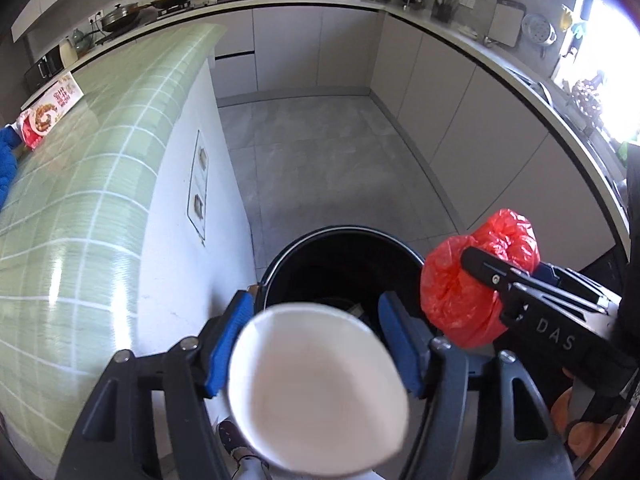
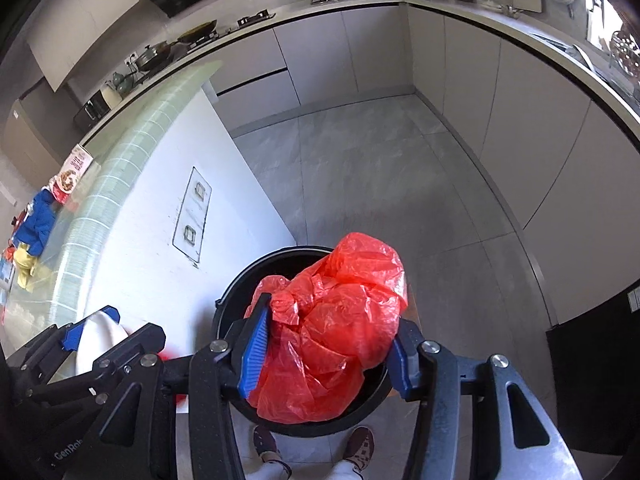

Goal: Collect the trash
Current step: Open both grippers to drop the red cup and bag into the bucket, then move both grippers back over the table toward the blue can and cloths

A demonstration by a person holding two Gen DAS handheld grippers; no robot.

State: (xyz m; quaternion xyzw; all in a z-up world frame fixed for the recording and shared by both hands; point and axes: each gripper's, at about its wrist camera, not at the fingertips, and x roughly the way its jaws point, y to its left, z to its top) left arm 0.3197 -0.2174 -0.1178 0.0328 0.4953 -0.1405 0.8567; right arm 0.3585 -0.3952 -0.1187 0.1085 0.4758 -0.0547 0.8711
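My left gripper [image 1: 316, 340] is shut on a white paper cup [image 1: 316, 388], its open mouth facing the camera, just above the near rim of a black round trash bin [image 1: 340, 256] on the floor. My right gripper [image 2: 324, 348] is shut on a crumpled red plastic bag [image 2: 332, 328] and holds it over the bin [image 2: 236, 292]. In the left wrist view the red bag [image 1: 460, 292] and the right gripper [image 1: 480, 270] are at the bin's right side. In the right wrist view the cup [image 2: 98, 340] and left gripper [image 2: 90, 324] are at lower left.
A green tiled counter [image 1: 80, 184] with a white side wall stands left of the bin. A red food package [image 1: 48, 108] and blue cloth [image 2: 36, 220] lie on it. Grey cabinets run along the back and right. My shoes [image 2: 360, 444] stand under the bin's near edge.
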